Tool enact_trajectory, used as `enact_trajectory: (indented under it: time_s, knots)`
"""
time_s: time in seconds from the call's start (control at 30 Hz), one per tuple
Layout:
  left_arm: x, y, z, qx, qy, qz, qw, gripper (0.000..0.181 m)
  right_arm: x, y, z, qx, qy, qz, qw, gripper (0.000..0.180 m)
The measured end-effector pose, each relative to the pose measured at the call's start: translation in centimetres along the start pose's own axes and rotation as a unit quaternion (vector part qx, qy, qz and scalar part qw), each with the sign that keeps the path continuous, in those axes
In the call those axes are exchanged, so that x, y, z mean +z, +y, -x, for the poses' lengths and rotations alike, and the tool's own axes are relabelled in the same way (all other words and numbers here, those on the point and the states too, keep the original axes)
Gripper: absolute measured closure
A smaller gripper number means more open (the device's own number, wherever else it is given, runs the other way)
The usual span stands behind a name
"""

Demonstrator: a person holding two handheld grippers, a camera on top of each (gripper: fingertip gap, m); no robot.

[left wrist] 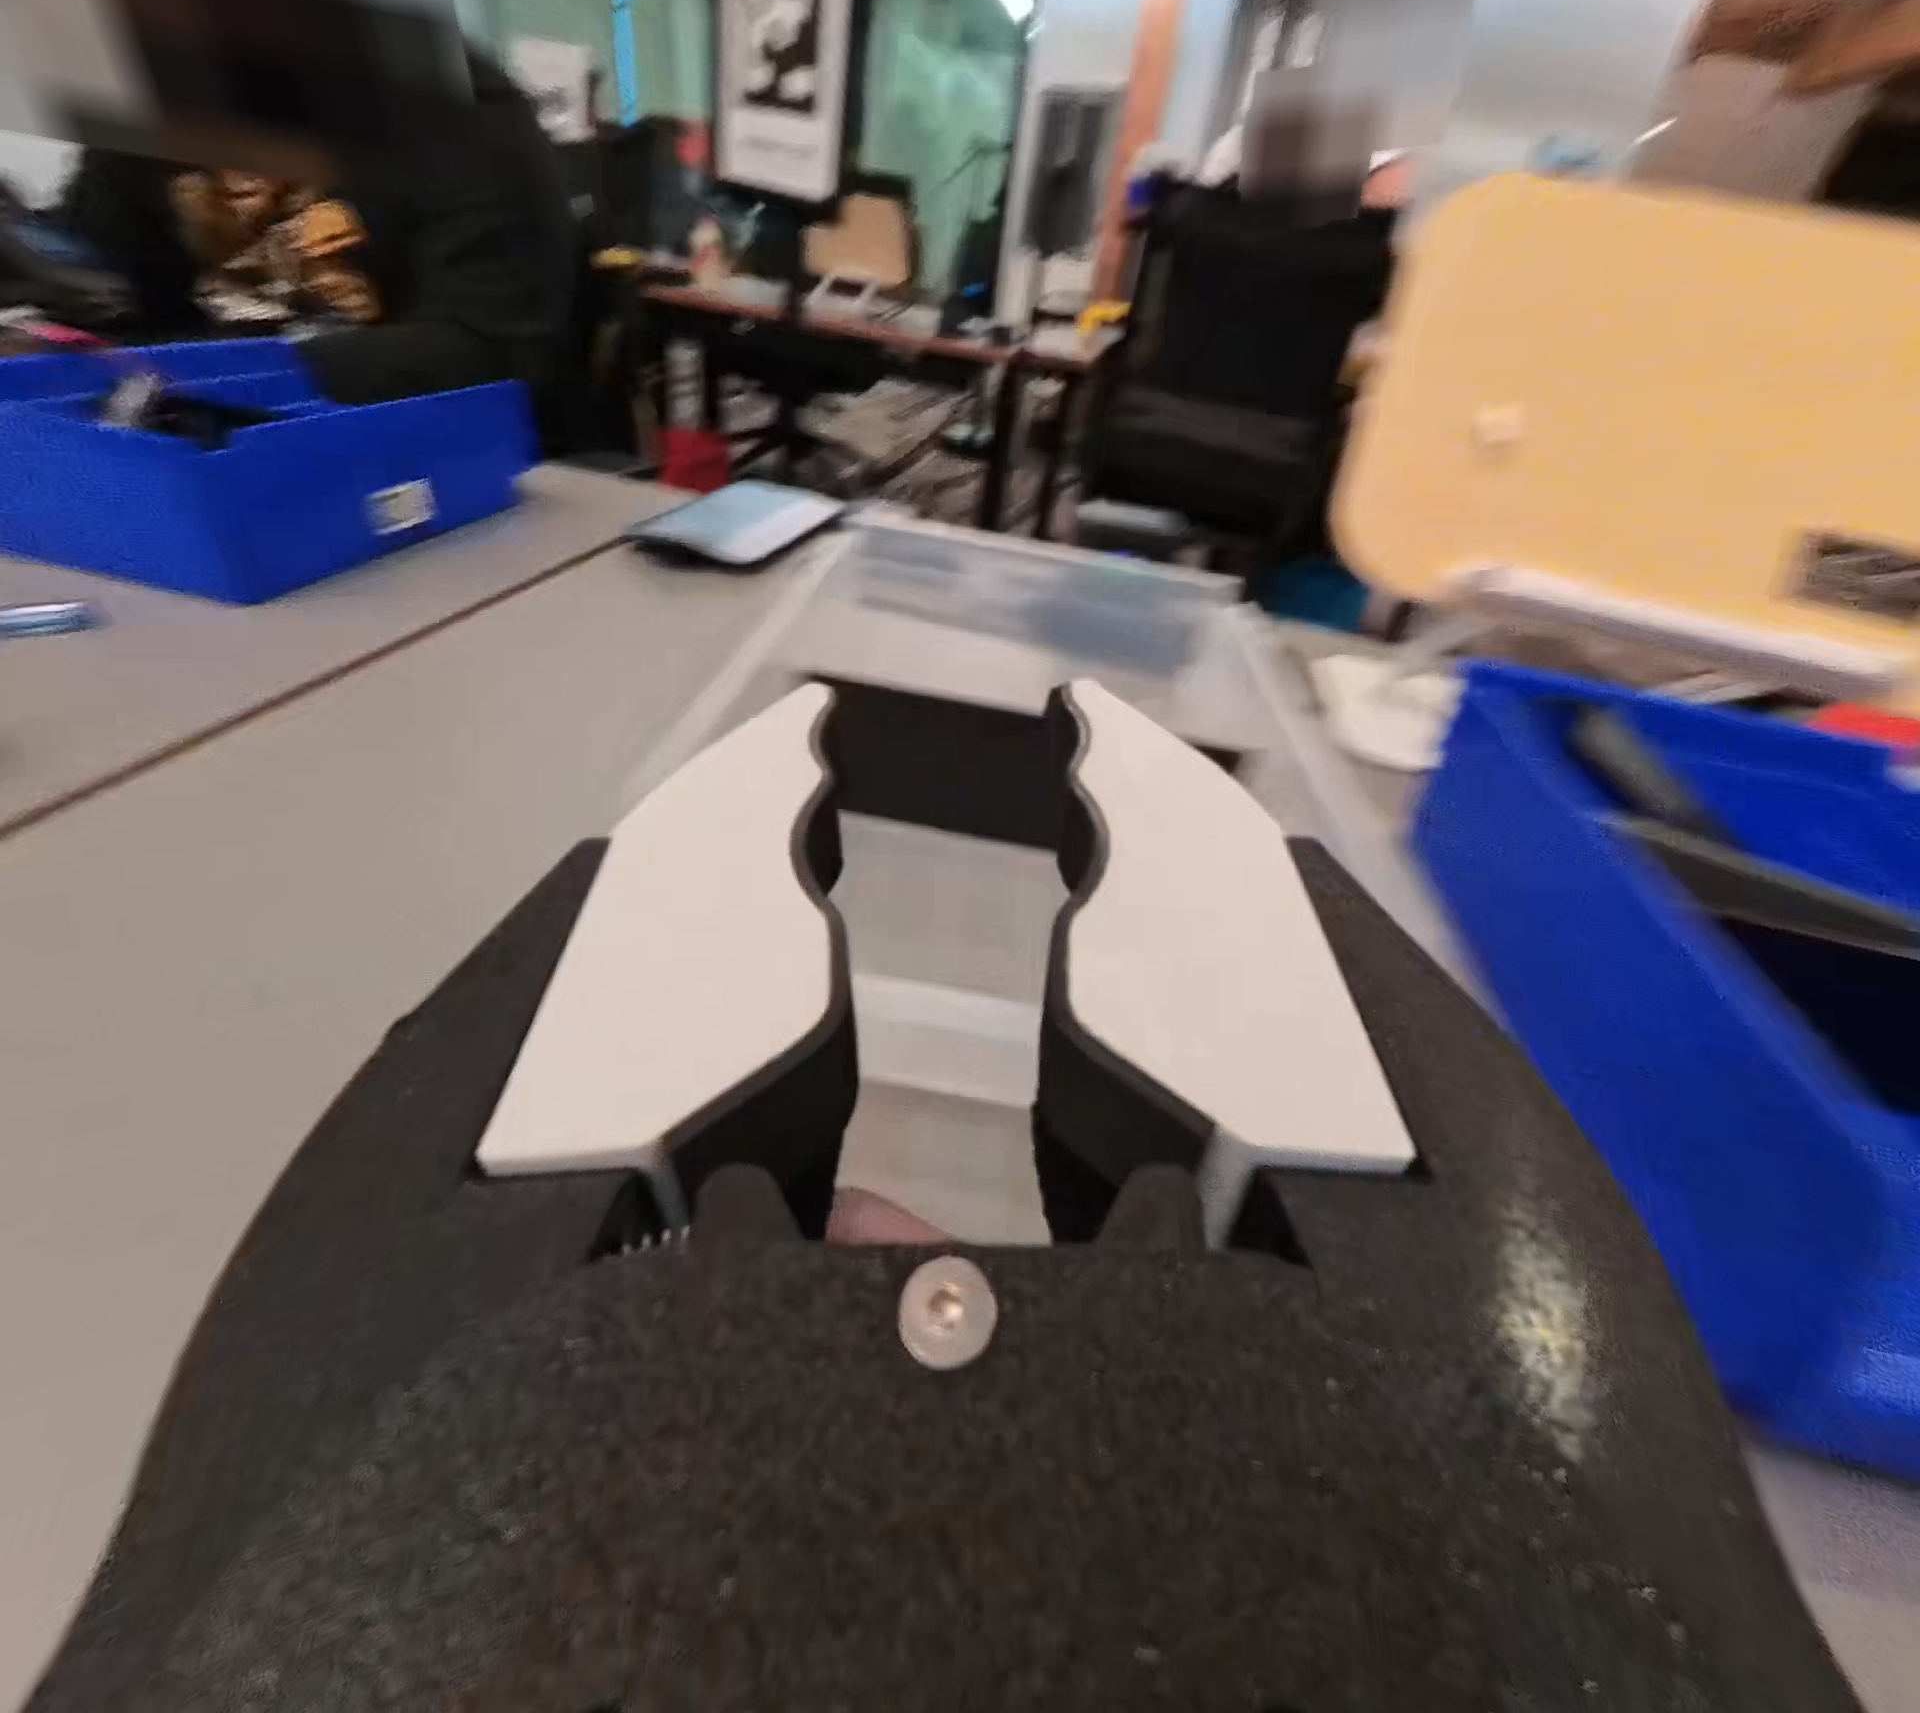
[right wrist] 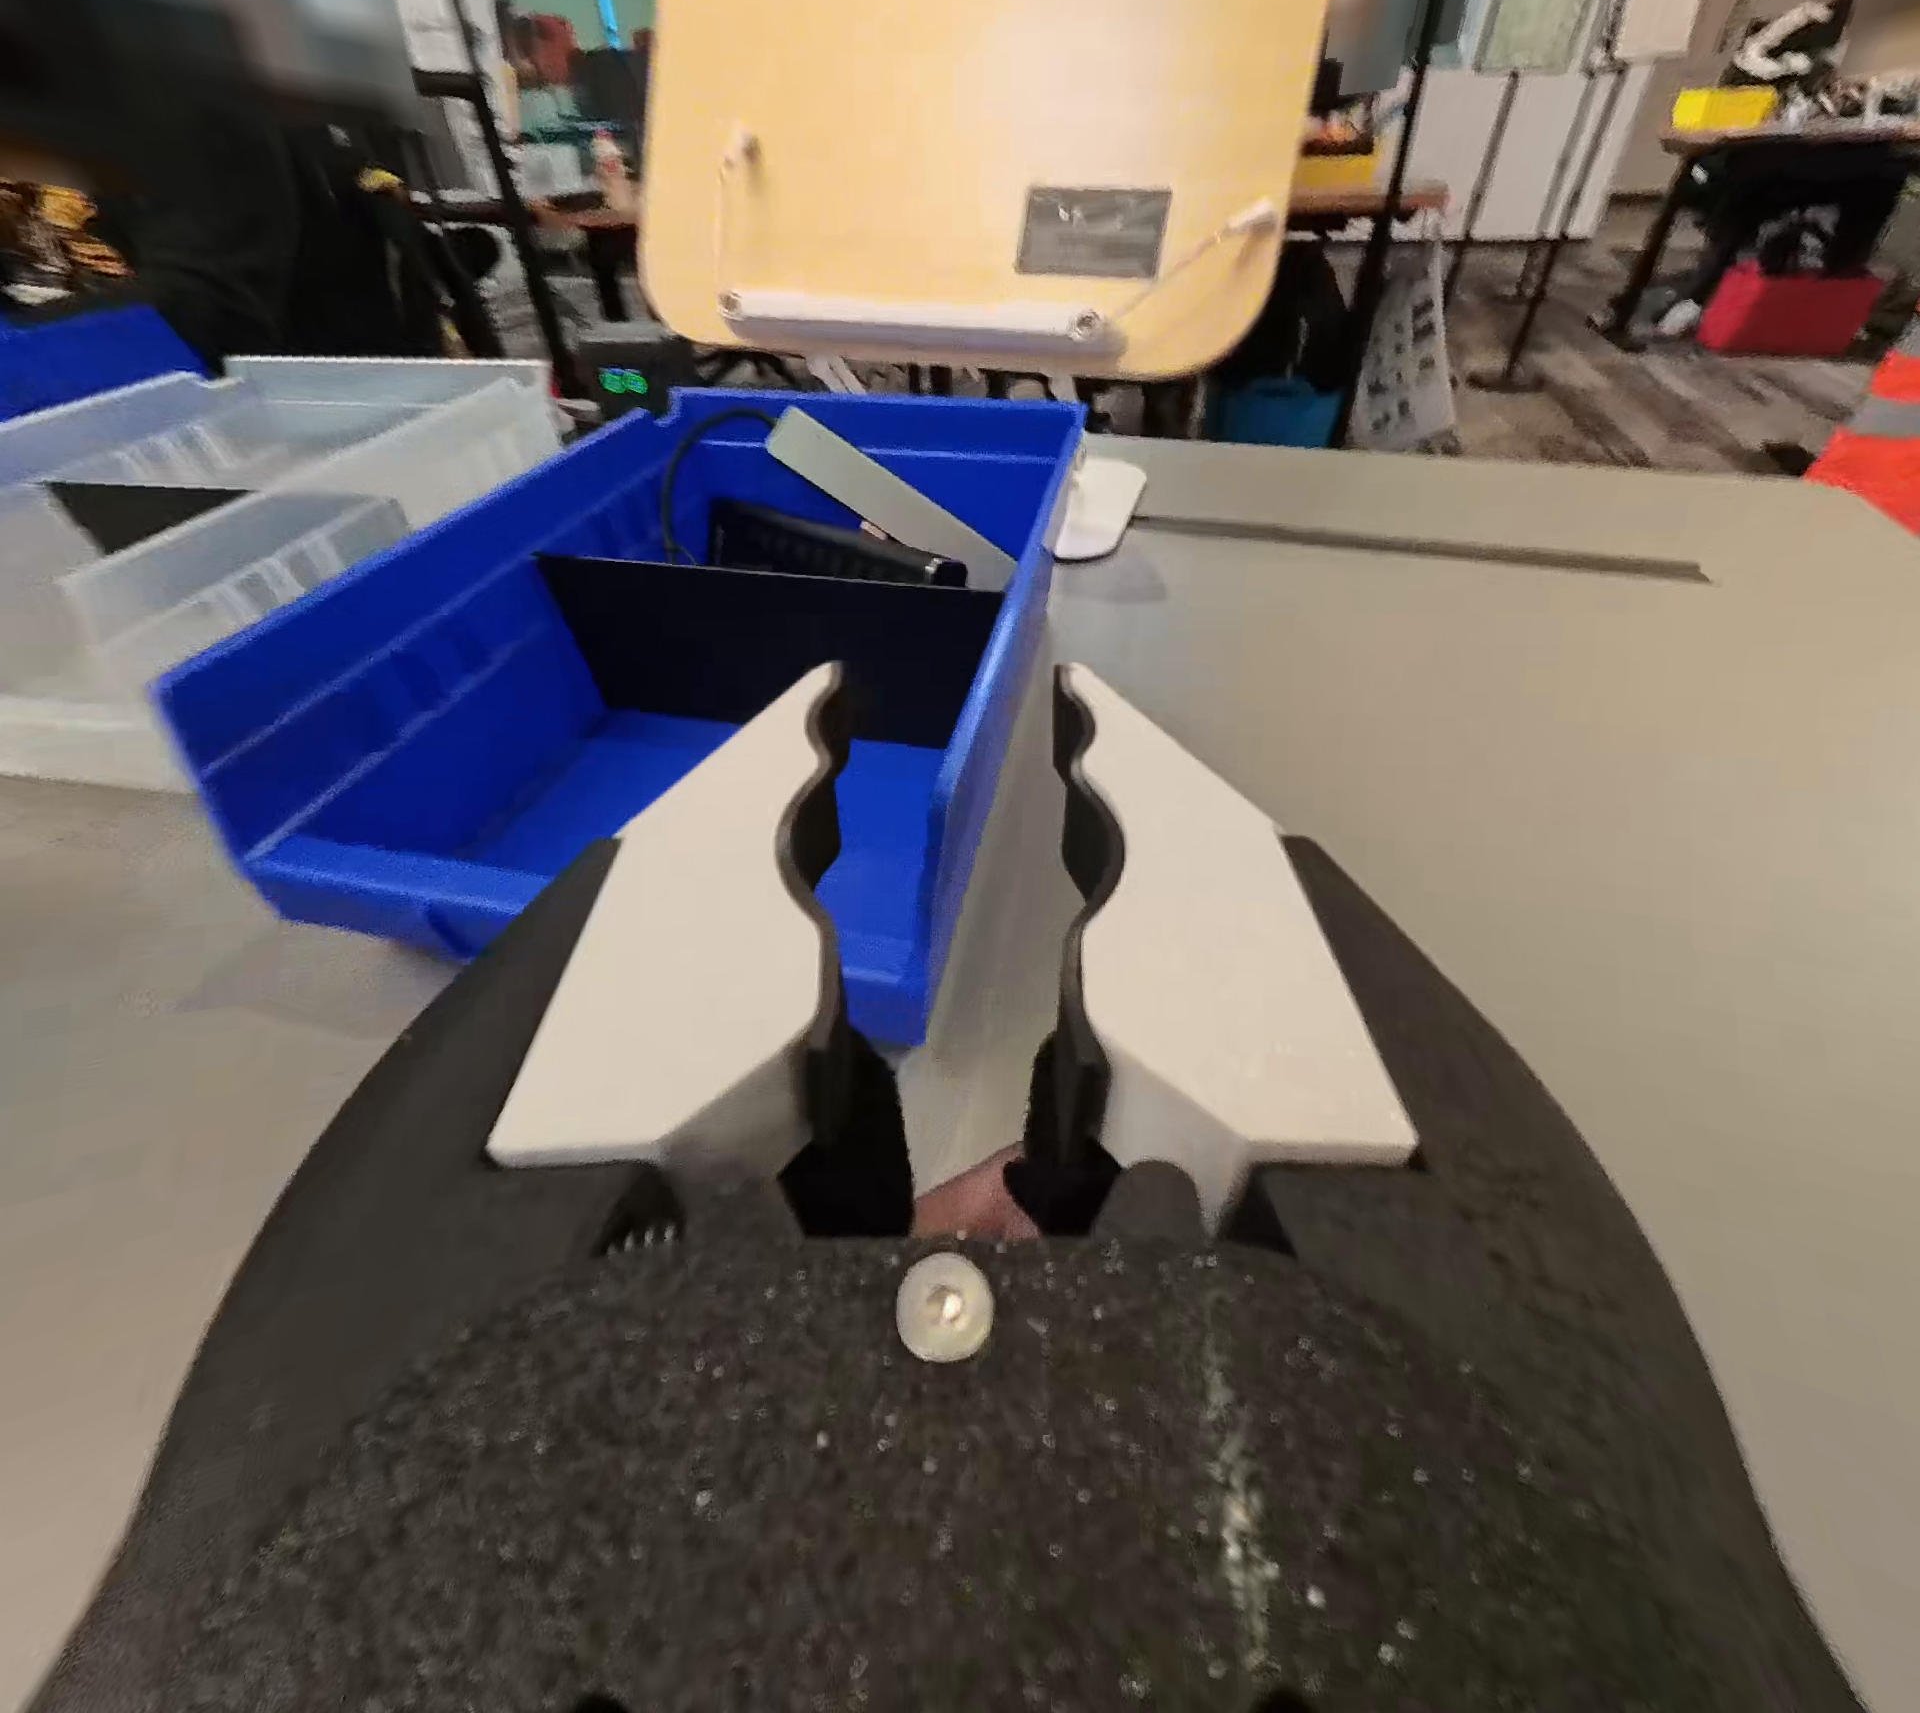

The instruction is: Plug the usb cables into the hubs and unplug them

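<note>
Both hand-held grippers, right [right wrist: 948, 707] and left [left wrist: 948, 707], spread, empty; beyond right, blue bin [right wrist: 1013, 728] holding hub [right wrist: 831, 557]: light, rigid, grasp by edges.

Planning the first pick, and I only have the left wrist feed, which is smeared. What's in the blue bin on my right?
Observer: The right wrist view shows the blue bin split by a dark divider. The near compartment looks empty where visible.
Operator: Far compartment?
Observer: A black hub-like device with a black cable looping up, and a silver slab leaning over it.
Operator: Right jaws holding anything?
Observer: No. The right gripper is open and empty, lined up with the bin's right wall.
</note>
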State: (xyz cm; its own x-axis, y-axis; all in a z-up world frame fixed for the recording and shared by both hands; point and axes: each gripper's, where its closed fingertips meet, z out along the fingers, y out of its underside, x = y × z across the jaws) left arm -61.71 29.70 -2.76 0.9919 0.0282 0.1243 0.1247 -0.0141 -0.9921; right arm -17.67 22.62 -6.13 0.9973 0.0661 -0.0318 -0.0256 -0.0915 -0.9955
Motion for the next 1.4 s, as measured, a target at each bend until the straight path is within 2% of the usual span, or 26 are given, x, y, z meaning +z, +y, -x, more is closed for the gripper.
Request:
enact_trajectory:
  time_s: [0.1,0.17,0.2,0.23,0.3,0.33,0.37,0.4,0.57,0.73,0.83,0.87,0.9,0.93,0.97,1.0,1.07,1.17,1.3,1.4]
  knots:
    - [2.6,4.4,7.5,0.01,0.016,0.105,0.994,0.138,-2.3,-1.4,3.3,0.0,-0.068,-0.028,0.997,0.141]
    - [4.0,5.5,7.9,-0.05,0.084,0.143,0.985,0.124,-3.7,-2.1,7.8,0.006,-0.142,-0.041,0.989,0.141]
    - [4.5,5.6,7.1,-0.06,0.123,0.151,0.979,0.127,-4.0,-1.9,10.1,0.008,-0.168,-0.031,0.985,0.141]
    - [5.2,6.2,6.9,-0.048,0.13,0.165,0.977,0.127,-4.2,-1.2,12.8,0.006,-0.205,-0.013,0.979,0.14]
    - [6.9,7.7,7.3,0.006,0.106,0.193,0.975,0.13,-4.3,1.1,18.2,-0.009,-0.271,0.044,0.962,0.138]
    - [7.6,8.4,7.2,0.026,0.109,0.206,0.972,0.135,-4.0,2.3,20.3,-0.023,-0.291,0.072,0.954,0.137]
    - [8.0,8.9,6.7,0.039,0.127,0.215,0.968,0.153,-3.6,3.4,21.9,-0.034,-0.3,0.096,0.949,0.137]
    - [8.2,9.0,6.5,0.046,0.135,0.217,0.966,0.176,-2.9,4.2,23.1,-0.039,-0.304,0.113,0.945,0.137]
    - [6.0,9.2,6.8,0.08,0.101,0.23,0.965,0.177,2.0,5.4,26.9,-0.037,-0.258,0.142,0.955,0.132]
    - [1.2,9.1,8.3,0.099,0.076,0.241,0.963,0.176,5.4,5.6,30.8,-0.001,-0.224,0.159,0.961,0.124]
    - [-2.2,9.0,9.1,0.079,0.067,0.245,0.964,0.177,6.2,7.1,33.0,-0.026,-0.214,0.174,0.961,0.124]
    - [-3.2,9.0,9.3,0.069,0.066,0.246,0.965,0.177,6.6,7.7,33.3,-0.04,-0.203,0.18,0.962,0.126]
    - [-4.0,9.0,9.4,0.065,0.067,0.242,0.966,0.177,6.9,8.3,33.3,-0.049,-0.187,0.183,0.964,0.138]
    - [-4.9,8.9,9.5,0.066,0.064,0.237,0.967,0.177,6.8,8.4,34.1,-0.035,-0.202,0.178,0.962,0.137]
    - [-5.7,8.8,9.7,0.077,0.053,0.229,0.969,0.176,6.8,8.3,34.0,-0.029,-0.191,0.177,0.965,0.144]
    - [-6.4,8.6,9.8,0.091,0.042,0.218,0.971,0.176,6.8,8.1,33.5,-0.038,-0.169,0.178,0.969,0.162]
    - [-7.4,7.8,9.5,0.094,0.031,0.194,0.976,0.176,6.4,7.0,33.0,-0.083,-0.142,0.164,0.973,0.175]
    - [-8.5,5.7,8.5,0.072,0.015,0.172,0.982,0.176,5.5,3.6,32.4,-0.102,-0.13,0.113,0.98,0.177]
    - [-8.5,-0.8,4.2,0.074,0.031,0.079,0.994,0.176,4.2,-4.2,29.4,-0.105,-0.098,0.016,0.989,0.177]
    - [-7.3,-6.3,-1.9,0.083,0.069,0.025,0.994,0.176,3.0,-10.3,24.1,-0.102,-0.059,-0.043,0.992,0.177]
